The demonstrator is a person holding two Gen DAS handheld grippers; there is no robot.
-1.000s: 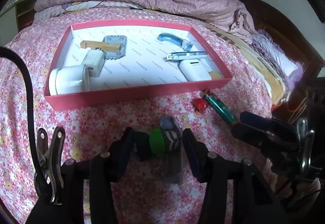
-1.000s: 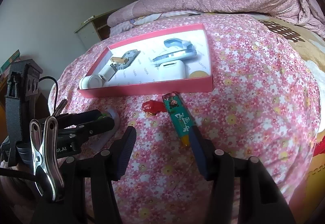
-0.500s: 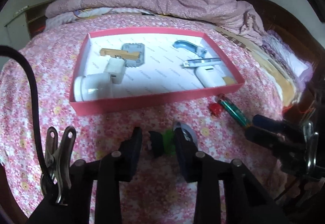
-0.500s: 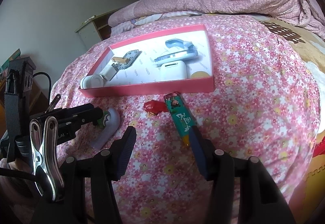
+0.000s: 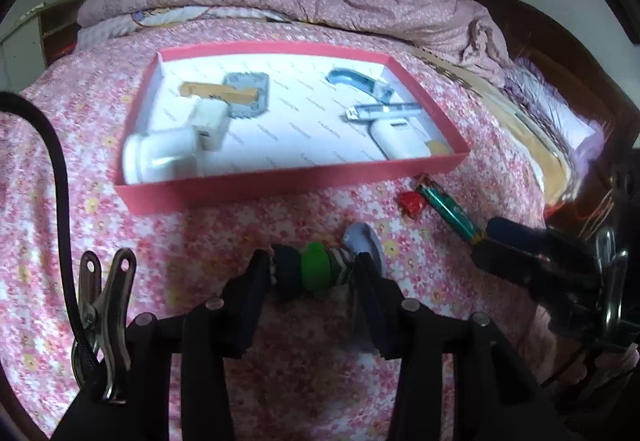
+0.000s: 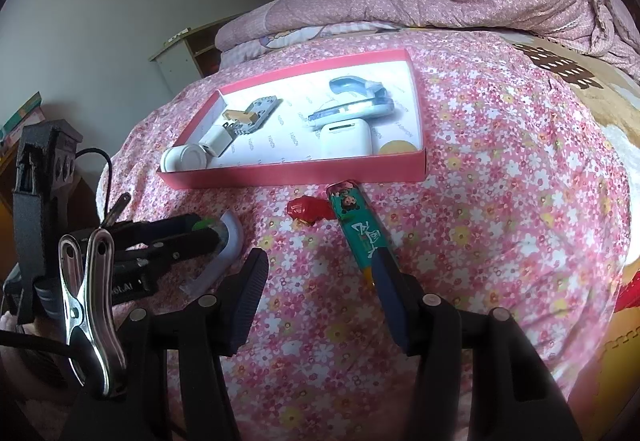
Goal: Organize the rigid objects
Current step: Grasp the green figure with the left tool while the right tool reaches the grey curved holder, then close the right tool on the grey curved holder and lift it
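We cannot make out what the small toy [image 5: 316, 273] between the left gripper [image 5: 310, 281]'s fingers really is: it shows a dark end, a green middle and a striped end, blurred in the left wrist view, and in the right wrist view only a sliver of green peeks past the black fingers. It lies crosswise between the pads, its long axis running from one finger to the other, low over the flowered bedspread [image 6: 500, 201]. The jaws stand narrow and have just been opening a little; both pads look to be against the toy's ends, though the blur leaves the contact uncertain. A curved grey-lilac piece [image 6: 234, 237] lies on the bedspread just behind the toy, partly hidden by the right-hand finger.

The right gripper [image 6: 320, 281] holds nothing, its jaws about half apart. The near tip of the green tube [image 6: 358, 229] is hidden behind its right finger; the tube's long axis runs from there up toward the pink tray [image 6: 304, 175], its far end just short of the tray's front wall. A small red object [image 6: 306, 210] lies just beside the tube; we cannot tell what it is.

Inside the tray, a white round container [image 5: 158, 155], a white charger block [image 5: 210, 121], a white case [image 5: 396, 137] and a blue-handled tool [image 5: 354, 79] show, some overlapping.
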